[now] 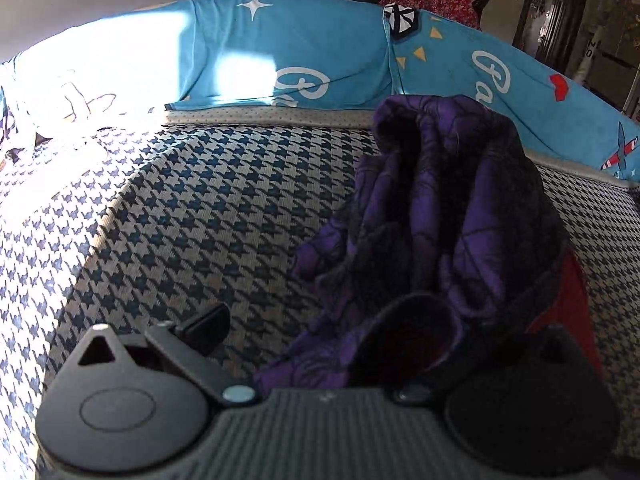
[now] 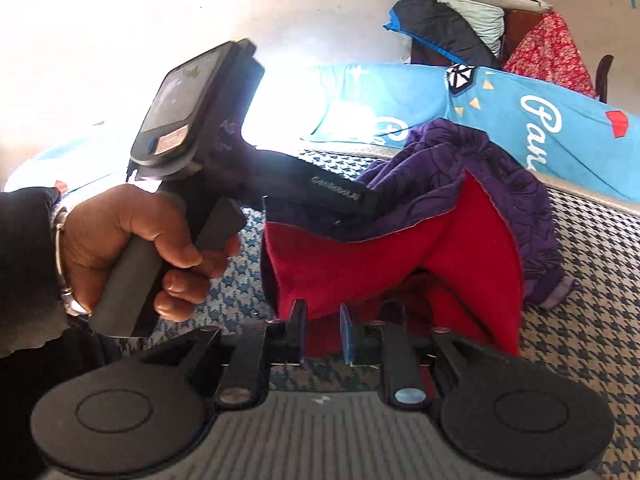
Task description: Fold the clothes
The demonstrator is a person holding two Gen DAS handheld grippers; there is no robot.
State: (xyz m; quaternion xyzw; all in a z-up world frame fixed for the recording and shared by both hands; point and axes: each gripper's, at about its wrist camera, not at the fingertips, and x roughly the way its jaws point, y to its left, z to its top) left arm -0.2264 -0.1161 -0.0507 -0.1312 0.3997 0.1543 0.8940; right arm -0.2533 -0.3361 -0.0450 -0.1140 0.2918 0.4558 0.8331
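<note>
Purple cloth with a dark printed pattern and a red inner side, the garment (image 2: 460, 216), is lifted in a bunched heap above the houndstooth-covered bed (image 1: 192, 208). In the left wrist view the garment (image 1: 436, 208) fills the 1 to 3 o'clock part of the frame, its folds hanging down toward the camera, with a strip of red lining showing at 3 o'clock.

The left gripper (image 2: 352, 200) appears in the right wrist view as a dark body held by the person's left hand (image 2: 132, 248) at 9 o'clock; its tip reaches into the cloth at the purple edge and the fabric drapes from there, so its fingers are clenched on the garment. In its own view one finger (image 1: 208, 326) stands bare at 7 o'clock while the other is buried under fabric.

The right gripper (image 2: 324, 332) sits at 6 o'clock in its view, with its two fingers set apart by a narrow gap. The red lining hangs down just behind them; whether any cloth is pinched between them cannot be told.

A blue printed sheet (image 1: 320, 52) lies along the bed's far edge at 12 o'clock, and a red floral cloth (image 2: 548, 48) lies beyond it at 1 o'clock.
</note>
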